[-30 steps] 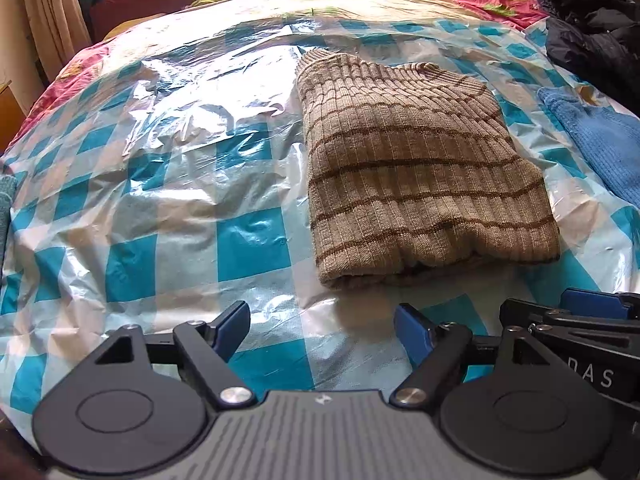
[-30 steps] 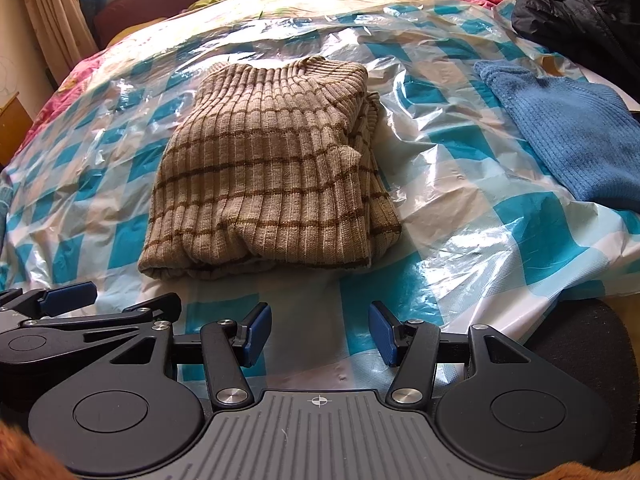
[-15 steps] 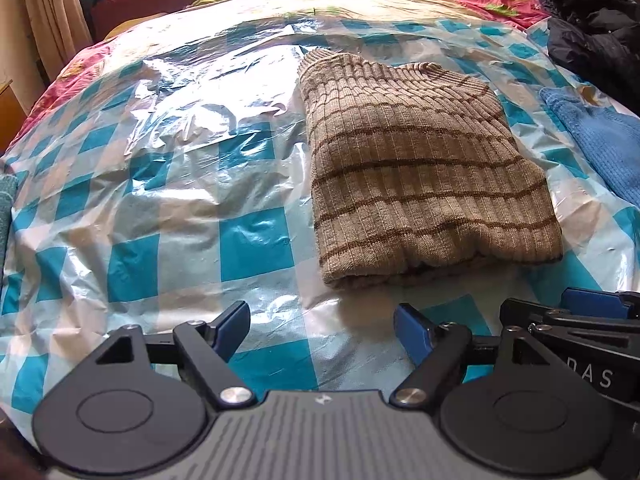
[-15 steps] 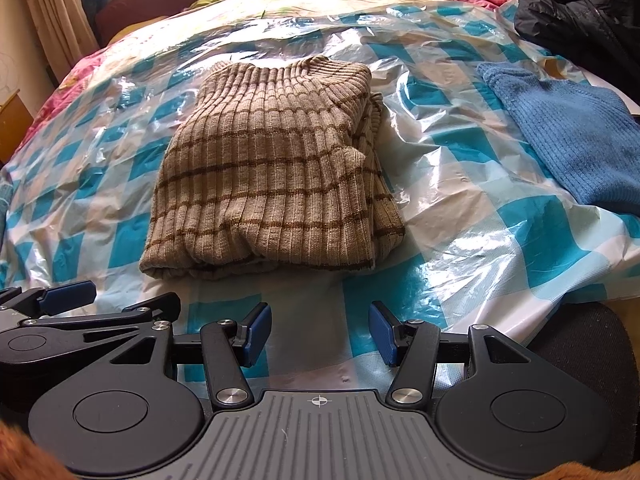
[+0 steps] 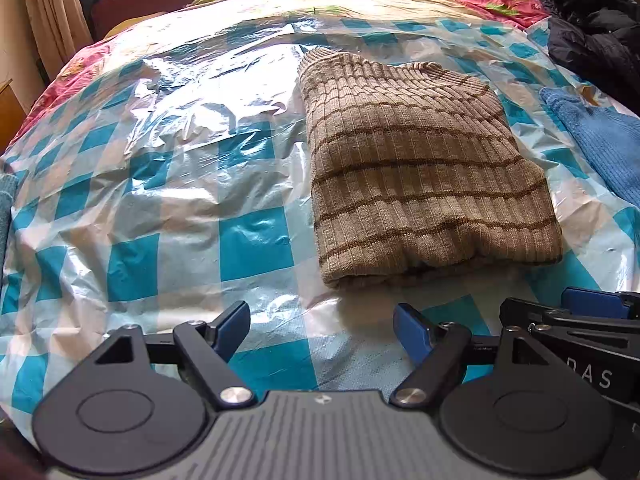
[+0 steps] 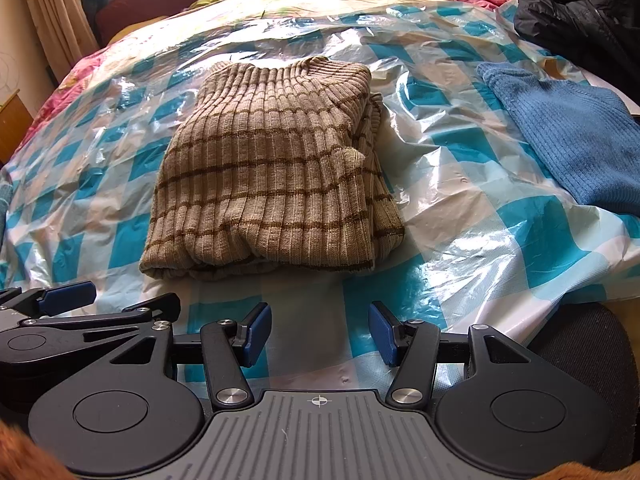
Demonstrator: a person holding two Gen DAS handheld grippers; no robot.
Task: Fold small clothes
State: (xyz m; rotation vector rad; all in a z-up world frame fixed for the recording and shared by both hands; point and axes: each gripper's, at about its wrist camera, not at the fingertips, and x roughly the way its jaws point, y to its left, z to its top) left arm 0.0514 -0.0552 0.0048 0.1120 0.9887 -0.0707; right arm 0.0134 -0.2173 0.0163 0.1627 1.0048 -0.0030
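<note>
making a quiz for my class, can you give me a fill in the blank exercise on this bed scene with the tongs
1. The folded striped sweater is mainly ____ in colour.
2. It lies on a plastic sheet checked in white and ____.
3. To the right of it lies a knit garment coloured ____.
4. Both the left tongs and right tongs stand open and hold ____.

Missing words: beige; blue; blue; nothing
</note>
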